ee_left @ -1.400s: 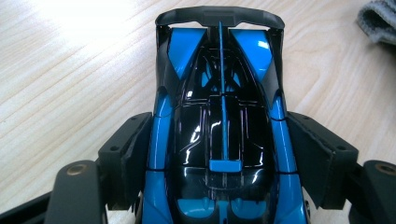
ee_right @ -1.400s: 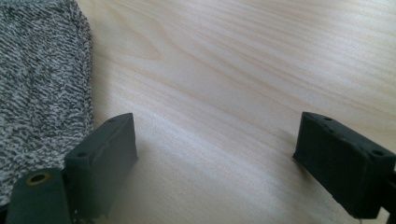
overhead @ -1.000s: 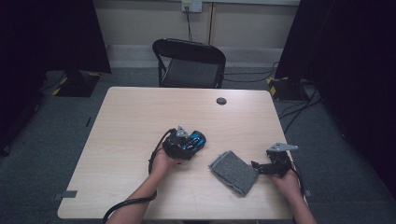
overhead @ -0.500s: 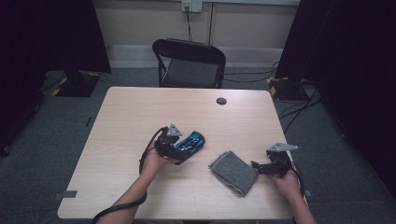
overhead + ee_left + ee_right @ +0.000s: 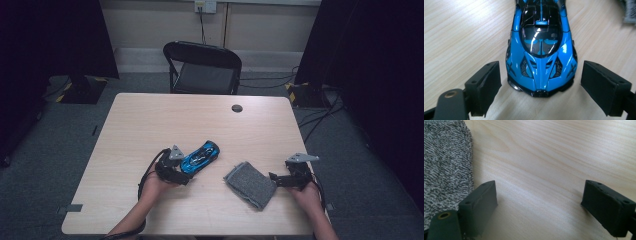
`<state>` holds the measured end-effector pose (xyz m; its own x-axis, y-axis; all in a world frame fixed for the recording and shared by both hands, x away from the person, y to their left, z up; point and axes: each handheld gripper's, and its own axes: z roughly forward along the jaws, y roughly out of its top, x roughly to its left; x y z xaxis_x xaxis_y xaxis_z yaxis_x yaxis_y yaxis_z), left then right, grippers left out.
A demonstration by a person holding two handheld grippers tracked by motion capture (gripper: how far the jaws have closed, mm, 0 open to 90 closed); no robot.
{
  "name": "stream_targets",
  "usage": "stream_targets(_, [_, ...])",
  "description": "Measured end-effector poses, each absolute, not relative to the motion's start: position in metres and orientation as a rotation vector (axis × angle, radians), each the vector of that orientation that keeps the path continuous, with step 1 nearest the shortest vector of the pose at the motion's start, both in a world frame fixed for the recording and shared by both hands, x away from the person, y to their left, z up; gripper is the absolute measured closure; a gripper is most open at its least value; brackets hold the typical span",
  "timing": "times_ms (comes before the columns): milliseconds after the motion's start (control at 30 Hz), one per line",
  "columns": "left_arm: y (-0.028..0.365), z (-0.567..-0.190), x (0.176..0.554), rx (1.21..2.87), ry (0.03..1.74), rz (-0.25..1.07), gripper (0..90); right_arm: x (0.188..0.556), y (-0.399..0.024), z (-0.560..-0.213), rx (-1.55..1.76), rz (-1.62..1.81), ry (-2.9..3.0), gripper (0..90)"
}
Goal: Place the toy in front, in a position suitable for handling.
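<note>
High view: the tabletop carries a grey cloth and a blue toy car, already set down and released. Left gripper fingers are spread wide around its nose, having just opened; right gripper fingers are wide, empty beside the cloth, not yet grasped.

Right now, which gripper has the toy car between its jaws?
The left gripper: its open jaws flank the nose of the blue toy car without touching. The right gripper, also open, has only bare table between its jaws, beside the grey cloth.
</note>
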<state>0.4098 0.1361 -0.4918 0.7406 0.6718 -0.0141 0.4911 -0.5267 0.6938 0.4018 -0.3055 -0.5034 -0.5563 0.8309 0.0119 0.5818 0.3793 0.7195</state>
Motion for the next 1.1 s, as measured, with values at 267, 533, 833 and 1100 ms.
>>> stream_targets(267, [0.141, -0.503, 0.410, 2.203, 0.834, 0.334, 15.4, 0.400, -0.305, -0.503, 1.248, 0.977, 2.281, 12.0])
stream_targets(533, [0.142, -0.504, 0.410, 2.188, 0.800, 0.333, 22.8, 0.398, -0.304, -0.500, 1.189, 0.993, 2.322, 19.9])
stream_targets(833, [0.142, -0.504, 0.412, 2.190, 0.798, 0.333, 23.0, 0.379, -0.285, -0.463, 1.095, 1.117, 2.360, 25.9])
stream_targets(1100, [0.142, -0.504, 0.412, 2.191, 0.794, 0.329, 23.0, 0.364, -0.259, -0.461, 1.009, 1.142, 2.470, 27.9])
